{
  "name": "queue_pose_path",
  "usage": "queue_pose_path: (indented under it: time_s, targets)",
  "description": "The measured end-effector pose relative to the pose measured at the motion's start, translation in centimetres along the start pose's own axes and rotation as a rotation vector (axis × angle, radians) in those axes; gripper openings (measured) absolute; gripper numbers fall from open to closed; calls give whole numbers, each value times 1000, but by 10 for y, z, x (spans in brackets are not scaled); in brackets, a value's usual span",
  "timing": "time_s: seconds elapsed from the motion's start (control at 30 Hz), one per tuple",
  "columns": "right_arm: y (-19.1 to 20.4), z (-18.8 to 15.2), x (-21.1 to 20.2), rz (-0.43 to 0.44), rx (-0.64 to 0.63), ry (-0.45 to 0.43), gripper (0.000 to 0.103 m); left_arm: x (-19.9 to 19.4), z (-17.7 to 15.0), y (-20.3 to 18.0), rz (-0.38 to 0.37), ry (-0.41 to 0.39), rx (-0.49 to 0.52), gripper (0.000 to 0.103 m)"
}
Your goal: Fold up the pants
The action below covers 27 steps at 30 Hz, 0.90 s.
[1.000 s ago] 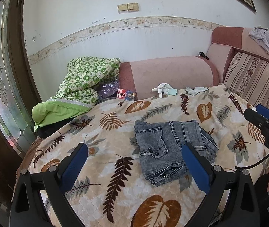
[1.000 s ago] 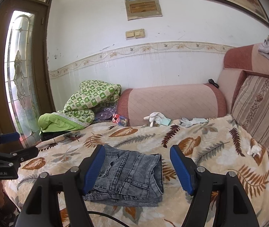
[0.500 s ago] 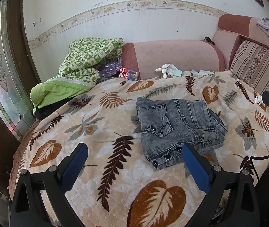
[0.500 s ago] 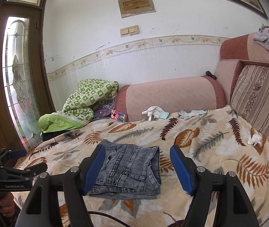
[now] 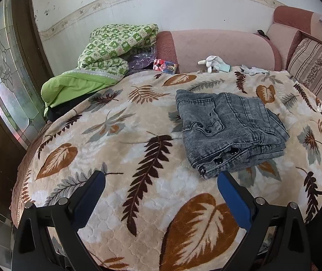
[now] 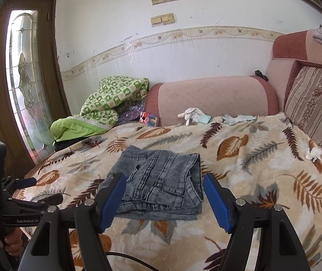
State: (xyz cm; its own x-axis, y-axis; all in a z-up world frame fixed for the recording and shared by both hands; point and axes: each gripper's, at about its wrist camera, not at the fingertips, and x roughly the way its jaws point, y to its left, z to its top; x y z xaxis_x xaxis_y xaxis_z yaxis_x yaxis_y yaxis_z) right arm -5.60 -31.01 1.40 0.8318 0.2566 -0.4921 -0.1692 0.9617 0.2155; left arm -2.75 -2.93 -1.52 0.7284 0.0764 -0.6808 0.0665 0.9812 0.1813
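A: While both claws hang above the blanket, log the pants first: grey denim, already in a compact folded stack, right of centre in the left wrist view, lower centre in the right wrist view, resting on the leaf-print blanket over the sofa.

B: Entered. Left claw: fingers spread, nothing between them, low in its frame with the near corner of the stack just beside its right finger. Right claw: likewise spread, empty, the stack's near edge seen between its fingers, no pad pressing on cloth.

A: Step in hand, by my reading: closing in for a last fold or a tidy-up. The layers at the lower edge look uneven, the buttoned waistband sticking out past the rest.

B: Advice for the entry: take every layer of one edge together, not the top ply alone, or the stack will splay. Keep the two claws level with each other and carry the edge over in one arc, so the seams line up.

A: Hazard?

B: Plush blanket; a low finger could catch the pile and drag it along. Gloves at the upper centre lie well apart, no obstruction.
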Motion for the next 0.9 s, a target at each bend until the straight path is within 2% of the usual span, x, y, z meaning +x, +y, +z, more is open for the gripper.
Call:
queue_pose_path:
  time_s: [0.47,0.9]
  targets:
    - [15,-7,11,59,-26,48,74,5,4,16,48,9,-39,99]
    - [57,7,42,152,-91,61,74,27,23,15,4,22,-30,99]
